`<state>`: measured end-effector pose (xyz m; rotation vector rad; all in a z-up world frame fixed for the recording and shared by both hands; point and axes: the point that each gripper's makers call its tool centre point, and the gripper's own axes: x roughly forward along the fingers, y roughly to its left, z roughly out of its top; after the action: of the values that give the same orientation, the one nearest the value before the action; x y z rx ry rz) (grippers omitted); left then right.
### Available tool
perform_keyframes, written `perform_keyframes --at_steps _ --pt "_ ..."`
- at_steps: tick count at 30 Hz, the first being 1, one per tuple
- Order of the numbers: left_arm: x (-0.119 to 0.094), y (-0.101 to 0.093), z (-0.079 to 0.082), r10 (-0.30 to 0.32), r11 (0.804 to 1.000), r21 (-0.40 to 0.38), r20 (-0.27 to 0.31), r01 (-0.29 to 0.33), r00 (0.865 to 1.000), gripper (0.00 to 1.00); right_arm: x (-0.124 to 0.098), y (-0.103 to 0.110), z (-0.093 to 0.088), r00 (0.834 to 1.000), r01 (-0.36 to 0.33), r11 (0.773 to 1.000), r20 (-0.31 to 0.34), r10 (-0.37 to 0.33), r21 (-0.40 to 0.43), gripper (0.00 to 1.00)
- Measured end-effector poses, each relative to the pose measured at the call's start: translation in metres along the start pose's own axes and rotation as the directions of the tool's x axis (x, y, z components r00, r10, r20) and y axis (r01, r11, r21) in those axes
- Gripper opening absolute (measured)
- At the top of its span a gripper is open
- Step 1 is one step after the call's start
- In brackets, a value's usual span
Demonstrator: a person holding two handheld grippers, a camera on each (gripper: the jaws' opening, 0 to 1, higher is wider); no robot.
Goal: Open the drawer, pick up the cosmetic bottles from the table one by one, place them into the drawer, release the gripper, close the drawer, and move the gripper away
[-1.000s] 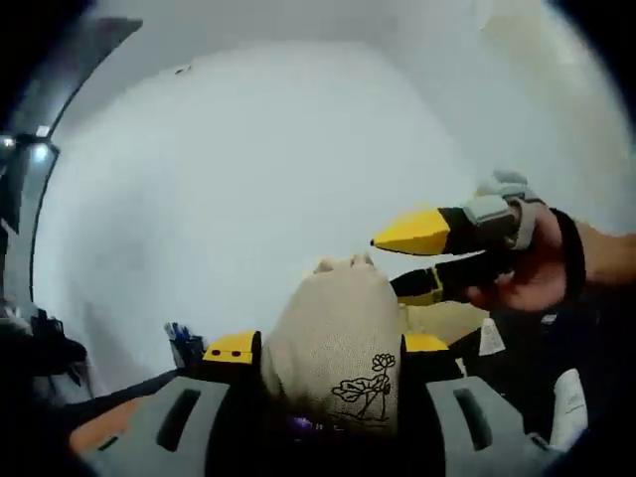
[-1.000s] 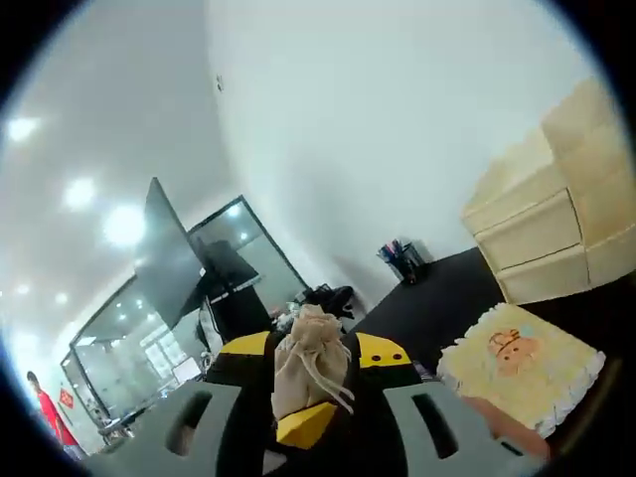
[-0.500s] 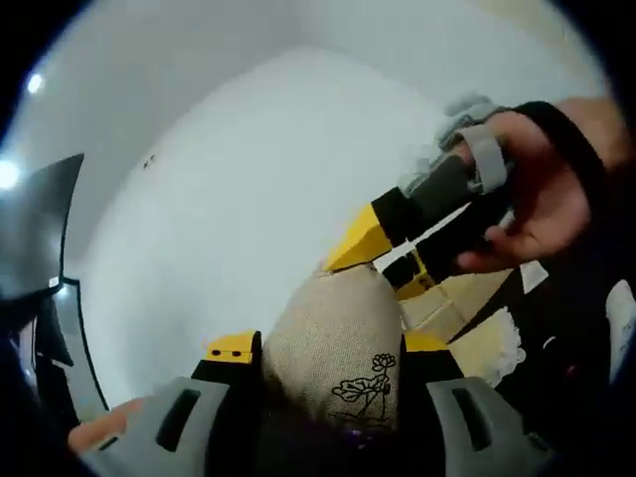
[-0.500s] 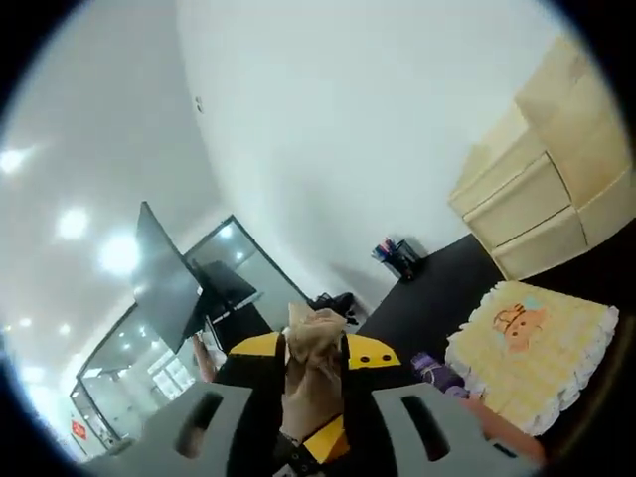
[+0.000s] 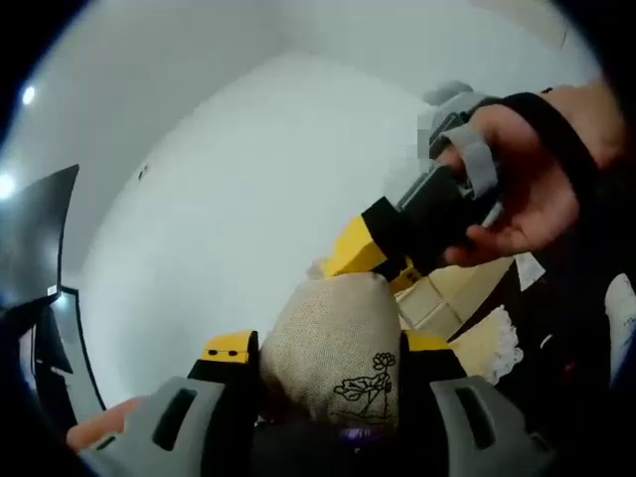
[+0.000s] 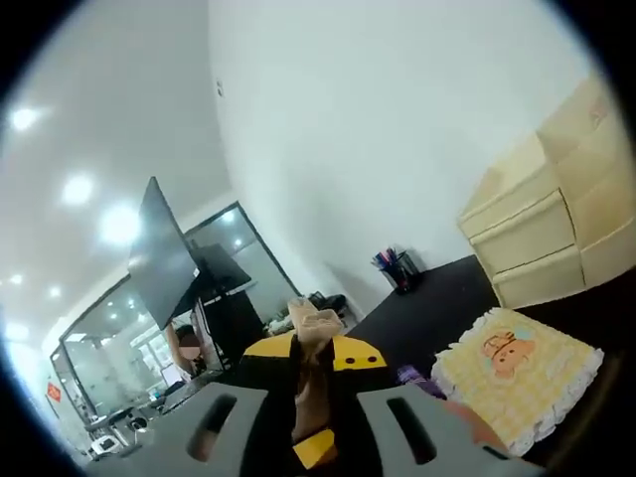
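White walls rise behind a black tabletop (image 6: 437, 298) carrying a pale drawer chest (image 6: 542, 229), a yellow cloth (image 6: 517, 368) and a pen cup (image 6: 397, 268). Left tool (image 5: 333, 348) clamps a beige pouch (image 5: 333, 353); right tool (image 6: 313, 363), held in a hand (image 5: 527, 184), pinches the pouch's gathered neck (image 6: 310, 333).
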<state>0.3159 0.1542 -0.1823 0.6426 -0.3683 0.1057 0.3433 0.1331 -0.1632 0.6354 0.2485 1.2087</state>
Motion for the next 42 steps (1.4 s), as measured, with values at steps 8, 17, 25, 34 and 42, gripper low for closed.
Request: perform_keyframes --at_steps 8,17,25,34,42 --pt "0.004 -0.012 0.0 -0.064 0.998 0.009 0.014 0.064 0.998 0.59 -0.003 -0.01 0.041 0.997 0.065 0.966 0.063 -0.051 -0.249 0.07" --pt "0.009 -0.002 -0.021 -0.074 0.993 -0.097 -0.043 0.069 0.996 0.71 -0.012 -0.029 0.072 0.989 0.131 0.94 0.109 -0.102 -0.315 0.07" --pt "0.011 0.019 -0.035 -0.085 0.95 -0.307 -0.072 0.059 0.994 0.78 -0.027 -0.044 0.095 0.973 0.22 0.874 0.162 -0.164 -0.434 0.07" --pt "0.013 0.01 -0.041 -0.101 0.962 -0.264 -0.081 0.076 0.992 0.81 -0.03 -0.052 0.107 0.972 0.229 0.866 0.146 -0.182 -0.444 0.07" --pt "0.017 0.003 -0.047 -0.139 0.958 -0.266 -0.094 0.109 0.986 0.77 -0.026 -0.047 0.113 0.976 0.219 0.826 0.126 -0.179 -0.519 0.07"
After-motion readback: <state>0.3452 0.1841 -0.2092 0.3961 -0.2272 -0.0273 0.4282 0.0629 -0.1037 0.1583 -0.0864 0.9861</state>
